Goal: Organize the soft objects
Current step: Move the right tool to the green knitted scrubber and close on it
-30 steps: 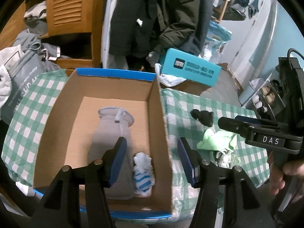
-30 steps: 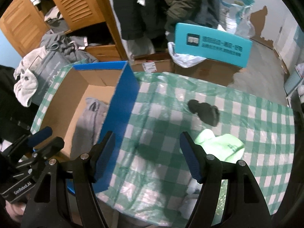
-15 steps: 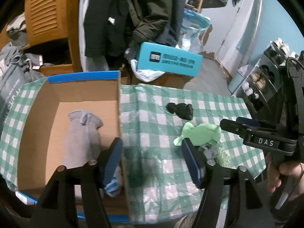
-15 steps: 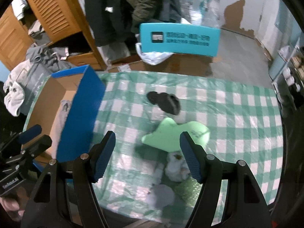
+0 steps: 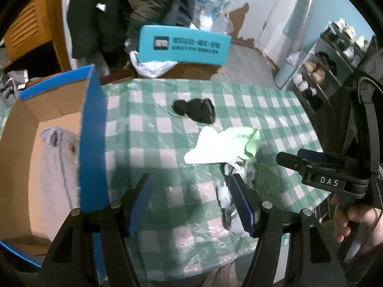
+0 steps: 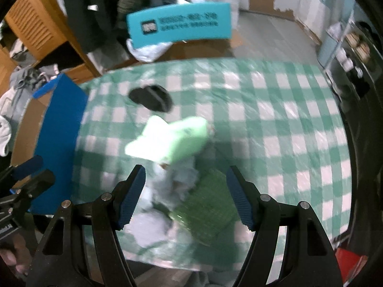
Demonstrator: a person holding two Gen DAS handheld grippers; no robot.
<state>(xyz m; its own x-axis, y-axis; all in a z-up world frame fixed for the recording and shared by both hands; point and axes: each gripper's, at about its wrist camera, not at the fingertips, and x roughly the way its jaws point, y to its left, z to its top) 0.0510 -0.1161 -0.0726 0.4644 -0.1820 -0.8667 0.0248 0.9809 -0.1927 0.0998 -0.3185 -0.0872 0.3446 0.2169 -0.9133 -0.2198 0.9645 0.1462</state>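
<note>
A cardboard box with blue outer walls stands at the left of the green checked table and holds a grey garment. On the cloth lie a black soft item, a light green soft item, some white-grey cloth pieces and a green mesh piece. My left gripper is open over bare cloth just right of the box. My right gripper is open above the cloth pieces and the mesh, with nothing gripped. The right wrist view is blurred.
Behind the table are a teal box, hanging dark coats and a wooden louvred cupboard. A shoe rack stands at the right. The table's front edge runs close under both grippers. A hand holds the right tool.
Both grippers have swung right, away from the box and over the table. The box has slid to the left of both views. The left jaws stand a little wider than a second ago.
</note>
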